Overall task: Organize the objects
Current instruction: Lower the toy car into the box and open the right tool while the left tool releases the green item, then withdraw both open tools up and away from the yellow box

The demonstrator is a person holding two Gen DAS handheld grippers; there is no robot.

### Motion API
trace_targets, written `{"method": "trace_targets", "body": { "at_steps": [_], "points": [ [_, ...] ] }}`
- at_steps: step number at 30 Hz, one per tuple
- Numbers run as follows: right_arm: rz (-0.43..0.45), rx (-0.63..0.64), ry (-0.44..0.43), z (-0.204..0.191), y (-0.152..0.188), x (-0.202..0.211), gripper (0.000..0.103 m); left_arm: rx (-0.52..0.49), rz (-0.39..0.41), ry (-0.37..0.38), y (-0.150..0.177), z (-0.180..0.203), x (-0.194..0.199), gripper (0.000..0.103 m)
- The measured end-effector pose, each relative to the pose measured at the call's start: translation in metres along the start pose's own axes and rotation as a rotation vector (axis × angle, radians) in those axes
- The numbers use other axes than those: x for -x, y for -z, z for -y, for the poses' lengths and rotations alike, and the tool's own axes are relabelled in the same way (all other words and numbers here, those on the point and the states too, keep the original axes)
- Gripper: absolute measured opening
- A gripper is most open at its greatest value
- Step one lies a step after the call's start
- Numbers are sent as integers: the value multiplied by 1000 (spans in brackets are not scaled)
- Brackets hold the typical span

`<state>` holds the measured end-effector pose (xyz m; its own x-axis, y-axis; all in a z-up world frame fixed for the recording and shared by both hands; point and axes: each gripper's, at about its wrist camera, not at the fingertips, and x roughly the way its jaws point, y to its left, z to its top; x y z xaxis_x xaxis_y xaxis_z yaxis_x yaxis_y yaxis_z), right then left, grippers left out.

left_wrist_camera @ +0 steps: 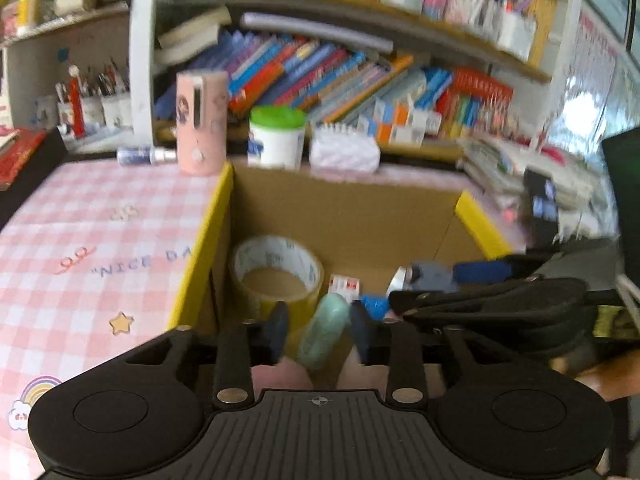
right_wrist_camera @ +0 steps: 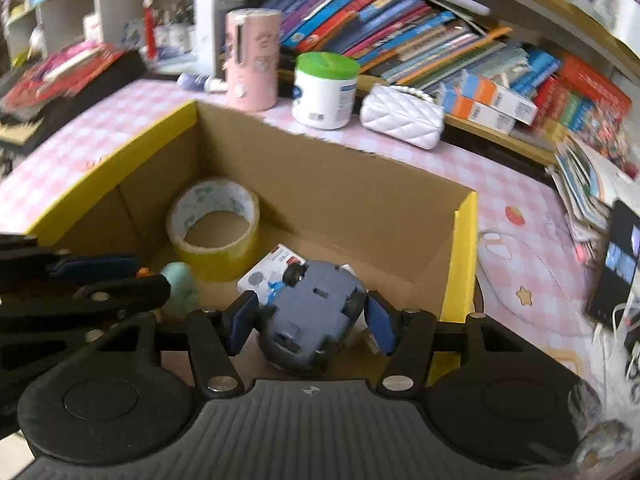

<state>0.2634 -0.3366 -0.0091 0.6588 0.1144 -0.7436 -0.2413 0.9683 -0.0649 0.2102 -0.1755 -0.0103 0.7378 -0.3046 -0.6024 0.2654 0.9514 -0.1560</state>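
Cardboard box (right_wrist_camera: pixel 320 168) with yellow-edged flaps sits open on a desk (left_wrist_camera: pixel 80 240) covered in a pink checked cloth, as two hand-held grippers reach in from the near side. The left hand-held gripper (left_wrist_camera: pixel 320 330) has its blue pads on either side of a pale green rounded object (left_wrist_camera: pixel 324 330); the pads stand apart, and blur leaves it unclear whether they touch it. The right hand-held gripper (right_wrist_camera: pixel 310 324) has its jaws spread around a grey-blue toy car (right_wrist_camera: pixel 312 316) turned underside up, with visible gaps between pads and car.

Inside the box, a roll of yellow packing tape (right_wrist_camera: pixel 214 226) lies flat near the left wall, and a small white printed carton (right_wrist_camera: pixel 276 264) lies just behind the car. The box's high walls and raised flaps fence both grippers in on three sides.

Beyond the far wall stand a pink cylindrical holder (right_wrist_camera: pixel 252 64), a white tub with a green lid (right_wrist_camera: pixel 324 90) and a white quilted purse (right_wrist_camera: pixel 402 122), all near the box. A small bottle (right_wrist_camera: pixel 200 82) lies on its side beside the pink holder. Behind them, shelves of slanting books (right_wrist_camera: pixel 400 36) fill the background.
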Motion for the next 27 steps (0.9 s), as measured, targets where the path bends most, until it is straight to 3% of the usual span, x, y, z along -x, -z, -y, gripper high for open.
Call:
{"method": "trace_targets", "body": {
  "at_steps": [1,6,8,12,19,23,27],
  "points": [
    [14,-23,2,2,0,2,62,9,24,-4,0,0,7,51],
    [53,-90,-15,5,0,12,62,11,85,-21,-3,-1,31,52],
    [72,-84,-10,2,0,19,62,26,102,-37,-1,-3,43,63],
    [127,-112,6,-4,2,39,63,42,126,-75,3,-10,65,67],
    [241,-148,77,-29,23,92,67,49,110,-117,23,-29,93,67],
    [266,-199,130,-46,43,120,73,83,88,-174,38,-40,111,73],
    [255,-242,163,-69,67,140,74,50,49,-220,56,-47,127,76]
  ]
}}
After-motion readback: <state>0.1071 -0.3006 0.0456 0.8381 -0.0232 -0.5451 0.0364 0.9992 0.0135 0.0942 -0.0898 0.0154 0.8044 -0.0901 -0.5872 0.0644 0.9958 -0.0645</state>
